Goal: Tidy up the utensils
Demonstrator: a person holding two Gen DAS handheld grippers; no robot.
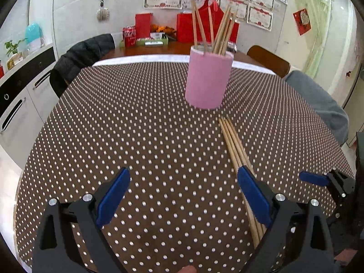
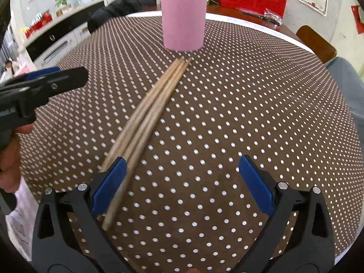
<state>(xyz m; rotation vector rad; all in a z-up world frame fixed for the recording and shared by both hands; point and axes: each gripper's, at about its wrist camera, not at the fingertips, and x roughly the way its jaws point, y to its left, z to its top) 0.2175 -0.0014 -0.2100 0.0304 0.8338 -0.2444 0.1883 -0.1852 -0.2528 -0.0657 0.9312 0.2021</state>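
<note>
A pink cylindrical holder [image 1: 208, 80] [image 2: 183, 20] stands upright on the dotted tablecloth, with several wooden chopsticks [image 1: 221, 30] sticking up out of it. A bundle of loose chopsticks [image 1: 234, 145] [image 2: 147, 116] lies flat on the cloth, its tips just short of the holder's base. My left gripper [image 1: 183, 195] is open above the cloth; the bundle passes under its right finger. My right gripper [image 2: 182, 182] is open too, and the bundle runs under its left finger. Nothing sits between either pair of pads.
The round table wears a brown cloth with white dots [image 1: 141, 122]. Behind it are a black jacket on a chair [image 1: 82, 54], a wooden chair [image 1: 268, 60], red bags [image 1: 204, 28] and a red can [image 1: 129, 36]. A grey sleeve [image 1: 318, 100] reaches in from the right.
</note>
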